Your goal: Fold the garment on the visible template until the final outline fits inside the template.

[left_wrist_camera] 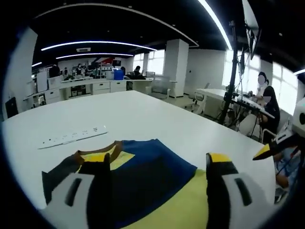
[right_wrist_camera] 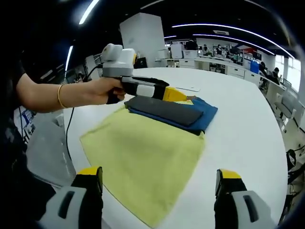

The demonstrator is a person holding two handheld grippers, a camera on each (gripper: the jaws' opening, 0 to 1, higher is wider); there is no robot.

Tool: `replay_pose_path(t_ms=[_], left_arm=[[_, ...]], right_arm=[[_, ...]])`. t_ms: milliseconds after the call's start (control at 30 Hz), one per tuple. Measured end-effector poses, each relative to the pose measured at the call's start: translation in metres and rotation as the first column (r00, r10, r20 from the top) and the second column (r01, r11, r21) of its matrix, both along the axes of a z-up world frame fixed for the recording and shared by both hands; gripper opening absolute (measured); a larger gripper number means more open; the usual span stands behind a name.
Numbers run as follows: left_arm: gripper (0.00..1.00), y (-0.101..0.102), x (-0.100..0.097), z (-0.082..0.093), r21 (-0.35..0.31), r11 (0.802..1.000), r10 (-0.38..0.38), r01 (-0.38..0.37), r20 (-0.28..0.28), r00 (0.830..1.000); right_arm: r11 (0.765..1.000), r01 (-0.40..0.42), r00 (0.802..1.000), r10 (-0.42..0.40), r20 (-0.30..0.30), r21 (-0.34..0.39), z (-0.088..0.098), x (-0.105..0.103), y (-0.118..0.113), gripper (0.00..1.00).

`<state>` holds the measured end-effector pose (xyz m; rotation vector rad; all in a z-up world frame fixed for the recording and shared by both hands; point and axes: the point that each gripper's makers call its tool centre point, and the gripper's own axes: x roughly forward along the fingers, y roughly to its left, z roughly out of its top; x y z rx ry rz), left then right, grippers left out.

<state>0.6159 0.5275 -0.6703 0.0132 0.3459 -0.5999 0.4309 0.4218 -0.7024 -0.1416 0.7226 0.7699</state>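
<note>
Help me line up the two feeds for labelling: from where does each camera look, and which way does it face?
Left gripper view: rides the left gripper, low over the folded yellow, blue and grey garment, facing across the white table toward a white power strip.
Right gripper view: rides the right gripper, facing the garment, the person's hand and the left gripper.
Shared: garment, table, left gripper.

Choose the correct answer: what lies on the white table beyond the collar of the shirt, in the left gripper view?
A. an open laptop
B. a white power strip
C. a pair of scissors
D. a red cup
B: a long white power strip lies flat on the table just past the collar of the shirt.
</note>
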Motion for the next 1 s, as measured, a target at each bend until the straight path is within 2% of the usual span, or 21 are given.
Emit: replay_pose_path(t_ms=[133,467,800,1000], left_arm=[[0.92,0.016,0.000,0.004,0.020,1.000,0.019,-0.019,0.007,1.000],[0.98,0.060,-0.003,0.008,0.093,0.993,0.069,-0.073,0.039,0.997],[0.96,0.095,-0.010,0.014,0.150,0.985,0.066,-0.079,0.088,0.994],[0.95,0.122,-0.017,0.007,0.161,0.981,0.093,-0.104,0.070,0.993]], right_arm=[[1.000,-0.008,1.000,0.008,-0.002,-0.002,-0.001,0.000,0.002,1.00],[1.000,-0.031,0.999,0.031,0.011,0.001,0.003,0.002,0.008,1.00],[0.999,-0.046,0.999,0.046,0.018,-0.003,0.006,0.003,0.012,1.00],[0.998,-0.055,0.998,0.055,0.016,-0.004,0.006,0.002,0.016,1.00]])
